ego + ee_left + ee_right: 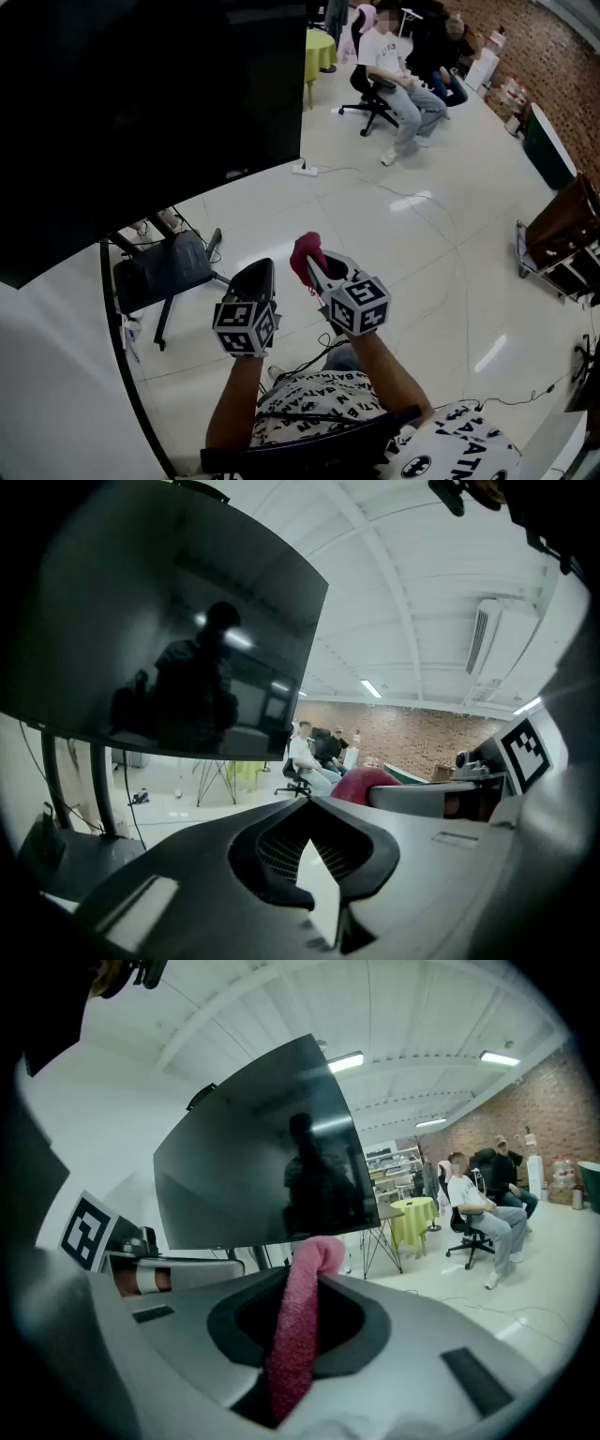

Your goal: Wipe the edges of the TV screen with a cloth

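A dark-pink fuzzy cloth (295, 1335), bunched into a narrow strip, sits pinched in the right hand-held gripper (314, 1265). The large black flat TV screen (141, 103) stands upright, unlit and glossy.

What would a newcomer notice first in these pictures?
A large dark TV screen fills the head view's upper left. Below it, the right gripper is shut on a red-pink cloth, beside the left gripper, shut and empty. Farther off, at the top right, are seated people.
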`<act>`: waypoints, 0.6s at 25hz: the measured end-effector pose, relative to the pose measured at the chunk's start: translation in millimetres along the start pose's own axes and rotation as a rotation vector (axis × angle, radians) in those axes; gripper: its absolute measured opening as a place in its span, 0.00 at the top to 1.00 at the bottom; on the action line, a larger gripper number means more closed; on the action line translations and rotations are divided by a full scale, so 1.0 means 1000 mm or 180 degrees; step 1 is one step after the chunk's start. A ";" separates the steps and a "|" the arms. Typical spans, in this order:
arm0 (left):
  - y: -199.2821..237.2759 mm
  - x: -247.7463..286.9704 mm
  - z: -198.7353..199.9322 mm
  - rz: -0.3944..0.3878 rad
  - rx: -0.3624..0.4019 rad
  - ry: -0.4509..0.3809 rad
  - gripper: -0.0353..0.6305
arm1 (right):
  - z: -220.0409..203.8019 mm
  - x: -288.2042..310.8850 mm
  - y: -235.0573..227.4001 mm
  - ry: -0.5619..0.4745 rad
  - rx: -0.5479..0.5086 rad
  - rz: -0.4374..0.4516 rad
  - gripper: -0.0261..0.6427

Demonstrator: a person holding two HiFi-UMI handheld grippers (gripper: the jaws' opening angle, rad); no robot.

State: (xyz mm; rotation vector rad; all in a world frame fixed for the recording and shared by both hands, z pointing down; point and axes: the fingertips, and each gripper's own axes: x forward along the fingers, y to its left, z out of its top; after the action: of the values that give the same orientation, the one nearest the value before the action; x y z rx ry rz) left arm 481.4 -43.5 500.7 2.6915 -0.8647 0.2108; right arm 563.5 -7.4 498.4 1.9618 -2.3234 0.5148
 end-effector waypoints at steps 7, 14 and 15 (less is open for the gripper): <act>0.008 0.026 0.008 0.0030 0.0016 -0.0034 0.94 | 0.003 0.026 -0.042 0.0024 0.0028 -0.0106 0.87; 0.022 0.074 0.022 0.0225 -0.0054 -0.0060 0.94 | 0.030 0.080 -0.097 -0.0015 -0.0079 -0.0079 0.87; 0.023 0.081 0.024 0.0248 -0.0066 -0.0064 0.94 | 0.032 0.087 -0.105 -0.0002 -0.0087 -0.0083 0.87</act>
State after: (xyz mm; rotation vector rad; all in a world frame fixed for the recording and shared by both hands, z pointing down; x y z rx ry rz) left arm 534.0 -112.8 502.4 2.6478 -0.9733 0.1912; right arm 653.8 -113.8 512.6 1.9776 -2.2894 0.4779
